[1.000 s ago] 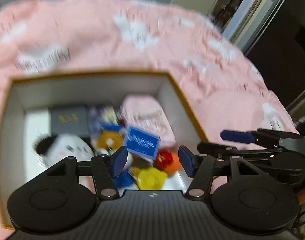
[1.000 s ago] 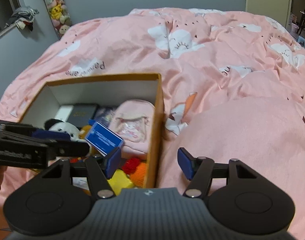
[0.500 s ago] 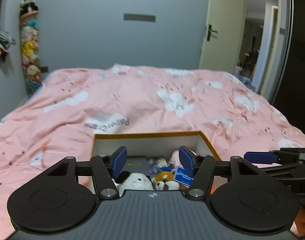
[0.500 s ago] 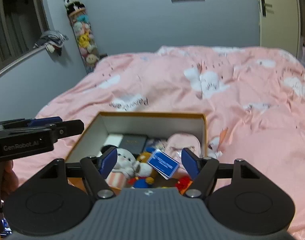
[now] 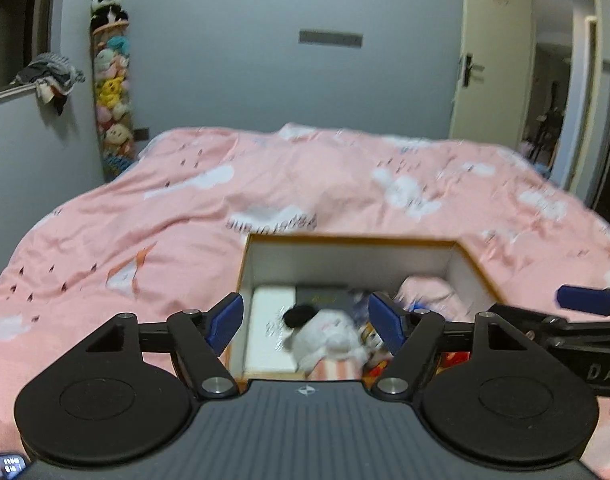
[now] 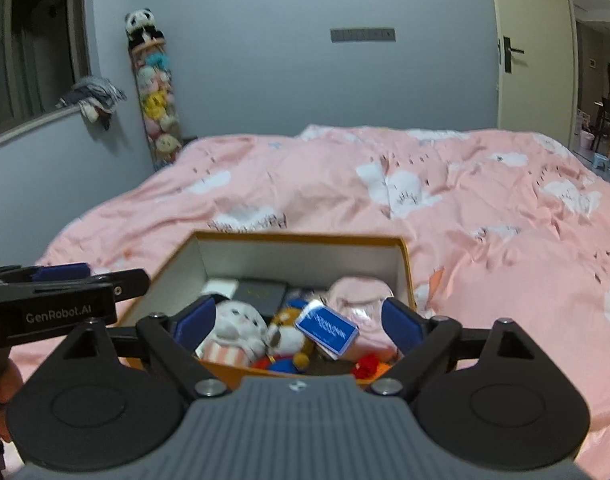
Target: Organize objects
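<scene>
Orange-rimmed box (image 6: pixel 407 264) rests on the pink bed (image 6: pixel 485 216), filled with toys and a blue card pack (image 6: pixel 327 330). Left gripper (image 5: pixel 305 322) and right gripper (image 6: pixel 295 320) hover above, jaws open and empty. Judged step: item selection; next, descend onto one item.

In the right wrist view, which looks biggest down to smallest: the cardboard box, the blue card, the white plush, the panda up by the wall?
1. Cardboard box
2. White plush
3. Blue card, only slightly smaller than the plush
4. Panda, though it sits far from the camera, so its true size is unsure.
</scene>
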The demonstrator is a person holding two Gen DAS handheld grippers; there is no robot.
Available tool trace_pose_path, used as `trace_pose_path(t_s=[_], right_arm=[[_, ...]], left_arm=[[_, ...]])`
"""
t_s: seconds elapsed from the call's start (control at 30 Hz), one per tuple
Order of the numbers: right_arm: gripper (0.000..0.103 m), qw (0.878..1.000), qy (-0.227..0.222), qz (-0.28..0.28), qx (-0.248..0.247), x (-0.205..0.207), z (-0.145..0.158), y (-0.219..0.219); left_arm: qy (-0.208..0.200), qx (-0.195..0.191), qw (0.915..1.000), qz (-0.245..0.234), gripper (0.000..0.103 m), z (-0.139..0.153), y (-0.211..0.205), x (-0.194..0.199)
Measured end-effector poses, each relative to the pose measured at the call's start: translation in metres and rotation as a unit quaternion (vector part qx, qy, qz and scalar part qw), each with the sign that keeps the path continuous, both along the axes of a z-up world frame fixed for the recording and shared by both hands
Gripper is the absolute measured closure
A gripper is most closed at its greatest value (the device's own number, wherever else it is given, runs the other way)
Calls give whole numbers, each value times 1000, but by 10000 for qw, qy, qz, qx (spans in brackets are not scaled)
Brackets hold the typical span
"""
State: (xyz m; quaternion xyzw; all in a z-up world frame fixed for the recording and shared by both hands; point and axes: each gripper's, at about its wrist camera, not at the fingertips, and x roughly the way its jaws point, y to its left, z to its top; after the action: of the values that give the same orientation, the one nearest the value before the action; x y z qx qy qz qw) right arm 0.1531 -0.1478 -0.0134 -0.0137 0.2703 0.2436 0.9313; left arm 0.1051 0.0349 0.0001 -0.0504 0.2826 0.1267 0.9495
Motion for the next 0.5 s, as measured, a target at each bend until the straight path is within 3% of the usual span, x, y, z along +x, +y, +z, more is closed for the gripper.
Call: trace_pose_path(t_s=[0.23,0.5], right_arm=[[13,9991,408,-109,-53,16,-34,1],[12,9985,498,-25,-246,19,-52,10]], left_arm=[[234,-13,9997,44,19,-31,-2,-2],[301,1,9995,51,19,-40,-3,-2]])
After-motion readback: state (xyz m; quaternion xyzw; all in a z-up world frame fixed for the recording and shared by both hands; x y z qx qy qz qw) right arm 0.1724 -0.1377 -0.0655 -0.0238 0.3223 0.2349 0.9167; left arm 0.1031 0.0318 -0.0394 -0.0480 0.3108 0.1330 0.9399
